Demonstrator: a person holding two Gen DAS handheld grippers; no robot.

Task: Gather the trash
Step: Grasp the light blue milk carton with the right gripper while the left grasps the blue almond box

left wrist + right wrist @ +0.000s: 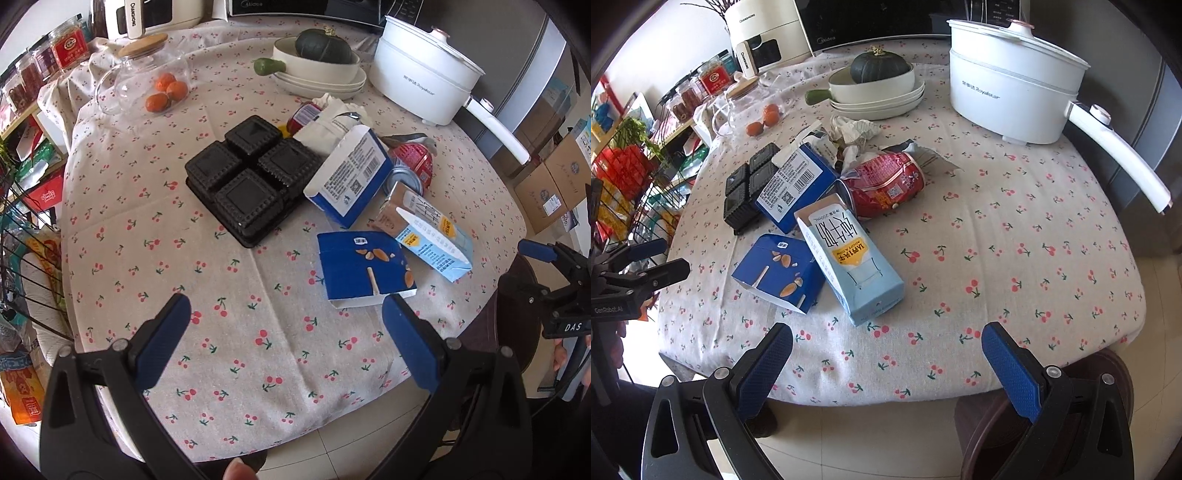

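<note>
Trash lies in a heap on the cherry-print tablecloth (236, 332). A black plastic tray (251, 177) sits at the centre, with a blue-and-white carton (351, 177) leaning beside it. In front lie a flat blue snack box (362, 269) (779, 273) and a light-blue milk carton (428, 229) (853, 262). A crushed red can (886, 184) and crumpled paper (853, 133) lie behind. My left gripper (286, 317) hangs open over the near table edge, its right finger close to the snack box. My right gripper (886, 343) is open just in front of the milk carton.
A white electric pot (1012, 81) with a long handle stands at the back right. Stacked dishes holding a green squash (879, 68) sit behind the heap, and a glass jar with oranges (155, 85) at the back left. A wire rack (631, 184) borders the table's left side.
</note>
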